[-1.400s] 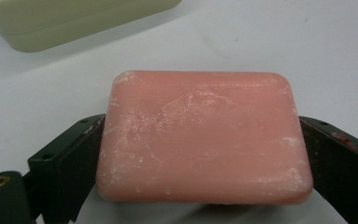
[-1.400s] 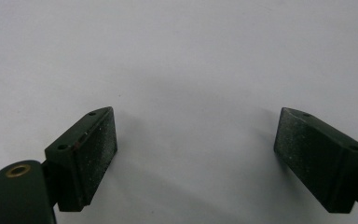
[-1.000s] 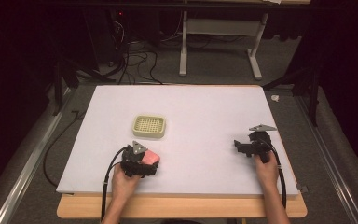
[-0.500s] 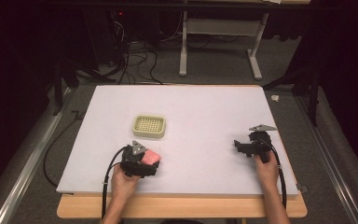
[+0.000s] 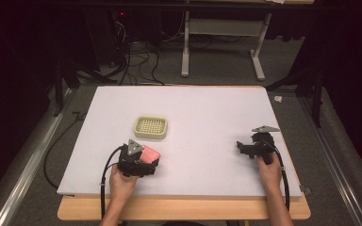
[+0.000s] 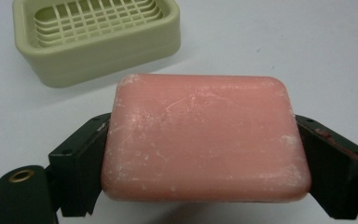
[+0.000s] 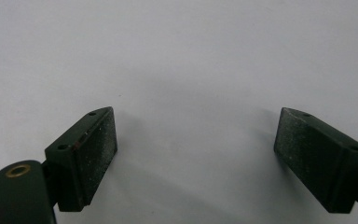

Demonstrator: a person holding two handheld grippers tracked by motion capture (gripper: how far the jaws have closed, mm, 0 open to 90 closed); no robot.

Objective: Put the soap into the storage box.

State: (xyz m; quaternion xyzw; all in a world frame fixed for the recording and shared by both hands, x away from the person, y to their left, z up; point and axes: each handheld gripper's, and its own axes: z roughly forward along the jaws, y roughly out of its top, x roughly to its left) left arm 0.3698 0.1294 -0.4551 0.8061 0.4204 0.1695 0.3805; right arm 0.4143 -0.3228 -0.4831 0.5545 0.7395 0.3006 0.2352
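Near the front edge of the white table [image 5: 207, 113], left of its middle, the left gripper [image 5: 139, 162] is clamped on a pink soap bar [image 6: 205, 140]; whether the bar touches the surface is hard to tell. The green soap dish [image 5: 151, 127] sits just beyond it. By the right edge, the right gripper [image 5: 250, 148] has its jaws wide apart.

I can read no text, label, brand, number or sign anywhere here. The pink soap bar [image 6: 205, 140] clamped in my left claw [image 6: 205, 158] has a plain face, scuffed white but bearing no stamp I can make out. The green soap dish [image 6: 98, 39] at eleven o'clock from it carries only its moulded grid. The pads [image 7: 93, 154] of my right claw [image 7: 196, 158] are bare black, and the white table [image 5: 207, 113] is unmarked.
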